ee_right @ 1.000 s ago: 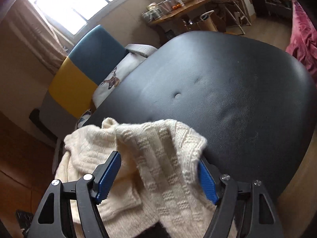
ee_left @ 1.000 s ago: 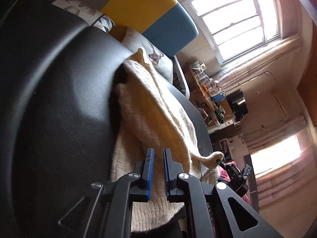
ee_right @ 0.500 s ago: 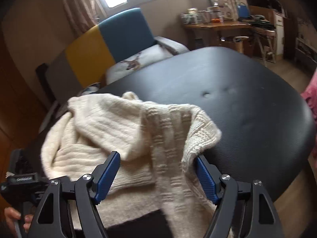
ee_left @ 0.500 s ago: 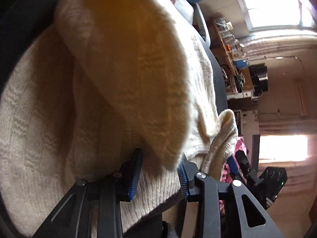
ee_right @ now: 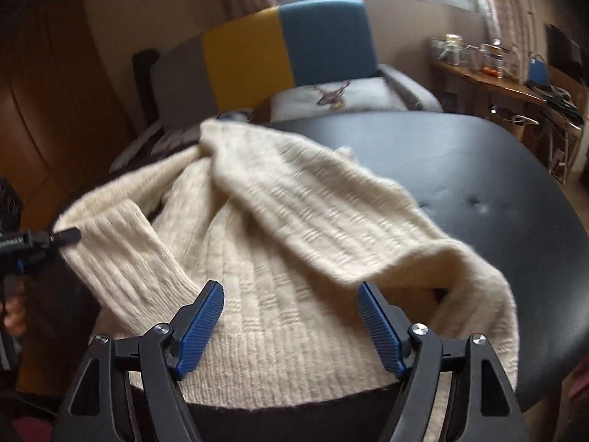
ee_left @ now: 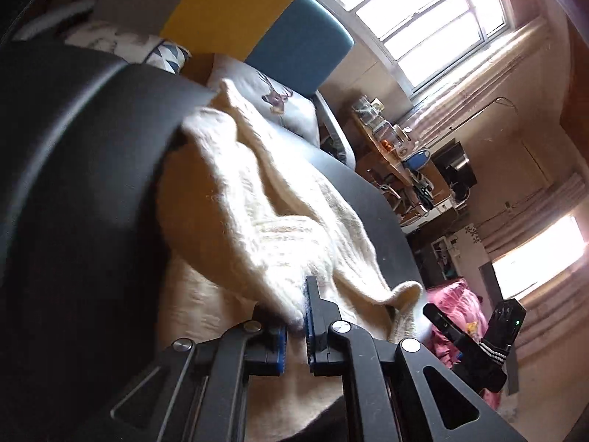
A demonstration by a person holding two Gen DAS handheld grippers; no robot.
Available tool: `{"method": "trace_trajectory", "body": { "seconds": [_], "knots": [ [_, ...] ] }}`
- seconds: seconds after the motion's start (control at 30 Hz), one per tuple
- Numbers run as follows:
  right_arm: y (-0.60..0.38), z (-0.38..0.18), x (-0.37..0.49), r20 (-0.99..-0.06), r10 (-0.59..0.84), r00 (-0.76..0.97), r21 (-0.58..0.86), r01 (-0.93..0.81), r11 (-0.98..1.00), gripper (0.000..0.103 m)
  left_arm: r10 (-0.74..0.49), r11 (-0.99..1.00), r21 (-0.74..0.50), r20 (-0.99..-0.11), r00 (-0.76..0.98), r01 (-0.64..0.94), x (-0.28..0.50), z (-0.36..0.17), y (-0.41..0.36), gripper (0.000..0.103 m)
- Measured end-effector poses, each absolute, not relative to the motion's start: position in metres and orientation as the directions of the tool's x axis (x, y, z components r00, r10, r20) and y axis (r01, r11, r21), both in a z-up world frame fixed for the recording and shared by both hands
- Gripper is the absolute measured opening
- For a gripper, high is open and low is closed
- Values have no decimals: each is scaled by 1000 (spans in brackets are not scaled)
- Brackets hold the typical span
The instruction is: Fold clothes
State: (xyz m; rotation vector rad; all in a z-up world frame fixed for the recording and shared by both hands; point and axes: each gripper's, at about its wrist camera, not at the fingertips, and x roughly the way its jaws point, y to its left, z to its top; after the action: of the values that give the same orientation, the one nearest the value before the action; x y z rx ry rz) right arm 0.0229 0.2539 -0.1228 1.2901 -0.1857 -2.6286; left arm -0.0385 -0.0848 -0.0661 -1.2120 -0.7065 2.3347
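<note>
Left gripper (ee_left: 296, 322) has its jaws pinched together on the ribbed cuff of the cream sweater (ee_left: 265, 221), fabric bunched between the blue pads. In the right wrist view that cuff is drawn out toward 9 o'clock. Right gripper (ee_right: 291, 326) hovers with jaws spread wide, pads clear of the knit, the hem lying between and beneath them. The sweater sprawls across the near-left part of the black padded table (ee_right: 460, 169), 1 fold draped toward 4 o'clock.

no readable text or labels
</note>
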Motion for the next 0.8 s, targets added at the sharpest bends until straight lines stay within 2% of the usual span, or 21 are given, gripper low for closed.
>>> {"method": "trace_trajectory", "body": {
  "seconds": [0.13, 0.23, 0.27, 0.33, 0.37, 0.4, 0.47, 0.67, 0.73, 0.77, 0.8],
  "knots": [
    [221, -158, -2, -853, -198, -482, 145, 145, -979, 77, 461, -864, -499, -730, -504, -68, -28, -74, -137, 8],
    [206, -168, -7, -874, -138, -466, 73, 155, -985, 85, 401, -886, -463, -792, -460, 24, -25, -102, -162, 9],
    [205, -169, -6, -872, -135, -470, 69, 156, -985, 86, 408, -876, -480, -794, -450, 53, -24, -108, -169, 13],
    [204, -171, -3, -866, -133, -481, 66, 154, -986, 86, 450, -834, -542, -778, -439, 105, -19, -117, -180, 32],
    [204, -171, -1, -861, -136, -491, 70, 151, -986, 86, 471, -810, -571, -768, -434, 132, -17, -122, -185, 50],
    [204, -172, 1, -855, -139, -500, 74, 148, -986, 87, 495, -785, -602, -751, -437, 146, -13, -123, -184, 54],
    [202, -173, 4, -847, -131, -515, 68, 140, -988, 88, 504, -773, -617, -739, -446, 148, -2, -124, -177, 55],
    [199, -176, 10, -834, -111, -541, 57, 116, -992, 91, 369, -855, -496, -788, -492, 153, 15, -119, -143, 55],
    [199, -177, 13, -830, -113, -546, 60, 114, -992, 91, 289, -877, -443, -797, -531, 186, 21, -119, -149, 59],
    [199, -177, 14, -828, -114, -549, 61, 114, -992, 91, 264, -886, -422, -801, -538, 193, 21, -121, -149, 66],
    [199, -178, 16, -825, -114, -553, 61, 113, -992, 91, 243, -898, -397, -807, -538, 189, 19, -123, -146, 67]
  ]
}}
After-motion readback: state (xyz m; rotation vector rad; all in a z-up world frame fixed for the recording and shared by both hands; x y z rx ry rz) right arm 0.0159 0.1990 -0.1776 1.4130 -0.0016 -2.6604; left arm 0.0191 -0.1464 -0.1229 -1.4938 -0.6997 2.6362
